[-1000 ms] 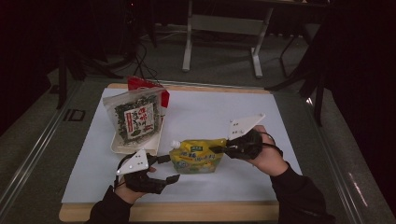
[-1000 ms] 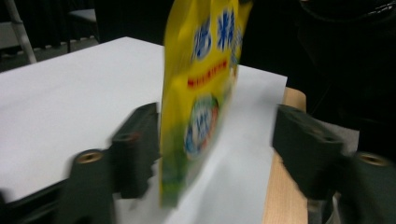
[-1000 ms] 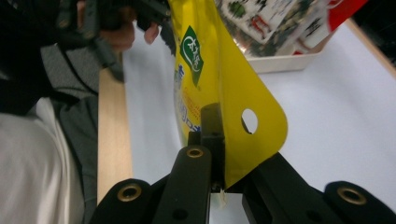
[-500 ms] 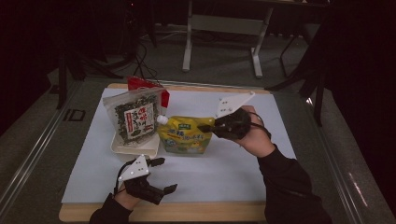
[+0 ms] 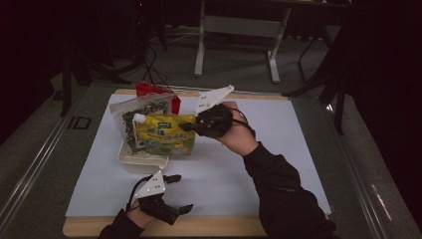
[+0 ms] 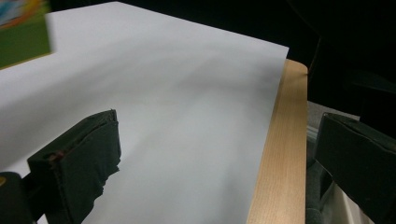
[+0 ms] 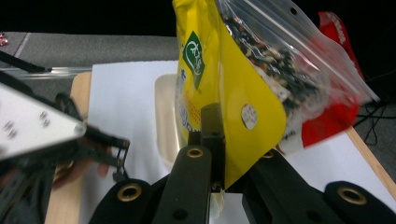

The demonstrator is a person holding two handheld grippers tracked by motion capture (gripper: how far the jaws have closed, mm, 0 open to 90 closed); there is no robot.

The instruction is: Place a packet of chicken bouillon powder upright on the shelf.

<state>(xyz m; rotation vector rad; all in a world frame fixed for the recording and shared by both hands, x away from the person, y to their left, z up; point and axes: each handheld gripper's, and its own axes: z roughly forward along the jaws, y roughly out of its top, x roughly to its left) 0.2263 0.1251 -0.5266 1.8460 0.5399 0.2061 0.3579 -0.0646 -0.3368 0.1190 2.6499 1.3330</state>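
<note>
Pouch (image 5: pixel 166 134) is the thing in play here, a yellow one with a white spout, and we've got it pinched by its right edge in the right claw (image 5: pixel 191 127), jaws clamped tight on that edge. It hangs above the counter, over the cream tray (image 5: pixel 142 162) at the left side of the white sheet (image 5: pixel 278 149). In the right gripper view the yellow pouch stands on edge between the two black jaws, right up against a clear zip bag (image 7: pixel 289 65) of dark dried bits, with a red packet (image 7: pixel 334 114) just behind that. From above, the zip bag leans in the tray behind the pouch.

Our left claw (image 5: pixel 179 193) sits at the near edge of the counter (image 5: pixel 224 226), jaws spread wide with nothing between them, having just been opening. Its own view looks across bare sheet and the wooden counter edge.
</note>
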